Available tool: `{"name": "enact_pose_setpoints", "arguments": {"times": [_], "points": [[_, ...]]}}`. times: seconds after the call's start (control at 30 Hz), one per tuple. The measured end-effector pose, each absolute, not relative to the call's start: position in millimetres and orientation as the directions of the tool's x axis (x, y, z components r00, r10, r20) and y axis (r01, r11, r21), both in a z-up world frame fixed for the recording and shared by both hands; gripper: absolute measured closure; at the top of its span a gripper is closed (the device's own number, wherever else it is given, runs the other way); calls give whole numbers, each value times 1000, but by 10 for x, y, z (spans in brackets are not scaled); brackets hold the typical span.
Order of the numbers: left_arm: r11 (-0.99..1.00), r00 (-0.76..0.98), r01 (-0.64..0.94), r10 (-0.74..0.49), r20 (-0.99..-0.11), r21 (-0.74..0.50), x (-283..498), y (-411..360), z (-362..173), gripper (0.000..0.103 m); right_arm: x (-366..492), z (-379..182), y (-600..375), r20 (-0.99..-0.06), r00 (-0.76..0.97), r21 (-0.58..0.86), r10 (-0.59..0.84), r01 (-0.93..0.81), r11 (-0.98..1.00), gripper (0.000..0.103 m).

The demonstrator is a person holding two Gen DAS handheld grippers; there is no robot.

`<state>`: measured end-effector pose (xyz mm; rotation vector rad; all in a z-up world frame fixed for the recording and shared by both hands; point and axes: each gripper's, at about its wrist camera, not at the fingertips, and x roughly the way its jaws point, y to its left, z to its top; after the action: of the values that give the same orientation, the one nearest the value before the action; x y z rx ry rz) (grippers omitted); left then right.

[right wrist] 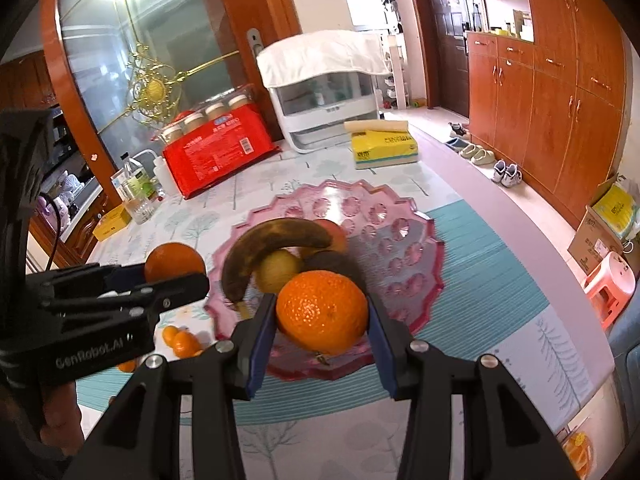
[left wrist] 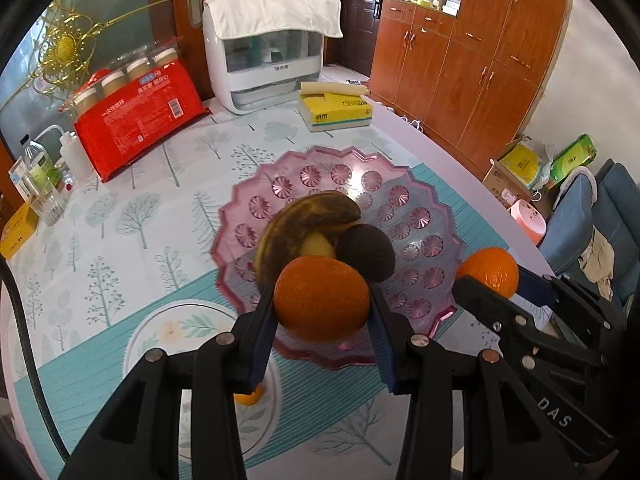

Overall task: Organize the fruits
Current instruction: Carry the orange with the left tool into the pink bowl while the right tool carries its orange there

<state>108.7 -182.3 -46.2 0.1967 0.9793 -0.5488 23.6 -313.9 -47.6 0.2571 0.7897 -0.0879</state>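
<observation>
We see the left claw [left wrist: 322, 334] clamped on an orange [left wrist: 322, 298], blue pads pressing both flanks of the fruit; the right claw [right wrist: 322, 334] is likewise clamped on a second orange [right wrist: 322, 312]. Both fruits hang above the near rim of the pink glass dish [right wrist: 416, 248], the left one over its left edge, the right one over its front edge.

In the dish we count one browned banana [right wrist: 272, 240], one yellow-green round fruit [right wrist: 278, 270], one dark round fruit [left wrist: 366, 252] and part of one reddish fruit [right wrist: 338, 234] behind the banana. On the small floral plate [left wrist: 160, 332] beside the dish, small mandarins [right wrist: 182, 340] remain; we make out about three, partly hidden by the left claw.

We judge the risks as follows. Each orange is round and held only across its middle, so a loose grip could let it roll out before it clears the rim. The claws work close together and might collide above the dish. An orange released onto the piled fruit may roll off over the shallow scalloped edge onto the counter [right wrist: 480, 280], and a hard drop could chip the glass.
</observation>
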Motion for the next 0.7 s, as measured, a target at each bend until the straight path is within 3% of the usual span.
{"name": "enact_pose_setpoints", "arguments": {"times": [0.7], "points": [[852, 340, 516, -298, -892, -87, 1177, -2493, -1069, 61, 832, -916, -3727, -797, 601, 179, 53, 151, 972, 58]]}}
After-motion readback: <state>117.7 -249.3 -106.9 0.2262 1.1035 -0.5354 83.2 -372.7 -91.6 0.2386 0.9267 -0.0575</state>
